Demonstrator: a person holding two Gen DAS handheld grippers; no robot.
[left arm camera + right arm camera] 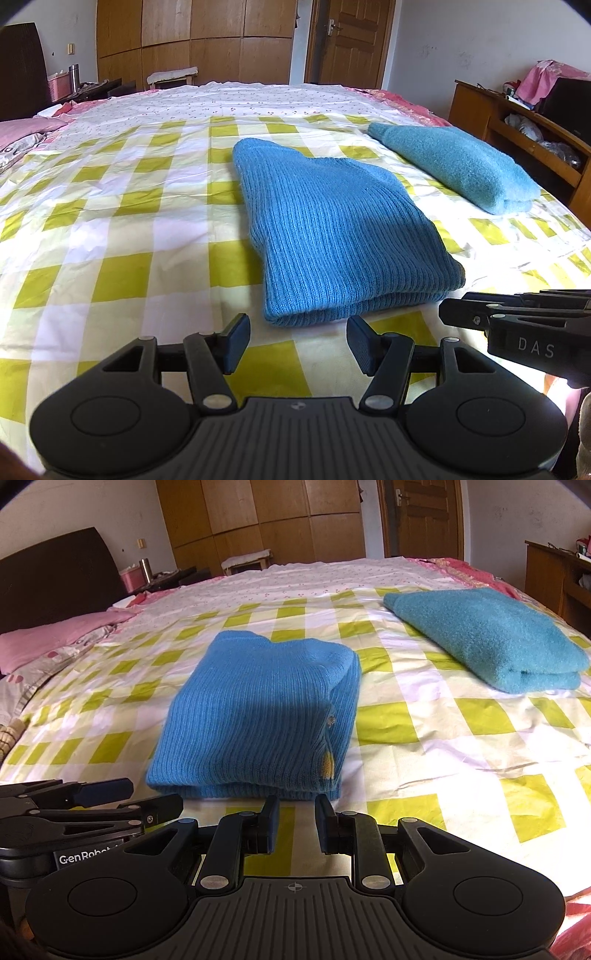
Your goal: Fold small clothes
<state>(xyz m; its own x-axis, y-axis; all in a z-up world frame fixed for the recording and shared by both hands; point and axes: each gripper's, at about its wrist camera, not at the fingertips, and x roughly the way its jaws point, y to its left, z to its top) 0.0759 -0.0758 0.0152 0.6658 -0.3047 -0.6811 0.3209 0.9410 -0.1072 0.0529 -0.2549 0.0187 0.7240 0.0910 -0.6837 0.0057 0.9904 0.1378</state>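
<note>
A blue ribbed knit sweater [332, 236] [258, 720] lies folded into a thick rectangle on the checked bed sheet [110, 229] [443, 731]. My left gripper [297, 341] hovers just short of its near edge, open, with nothing between the pads. My right gripper [295, 825] also sits just before the sweater's near edge, its jaws apart by a narrow gap with only sheet showing between them. Each gripper shows at the other view's lower side. A second folded garment, a fuzzy teal sweater [458, 166] [491, 635], rests at the far right.
The bed has pink pillows [55, 638] at the left and a dark headboard [55, 583]. A wooden desk [517, 122] with clutter stands right of the bed. Wardrobes [192, 37] and a door [351, 37] line the far wall.
</note>
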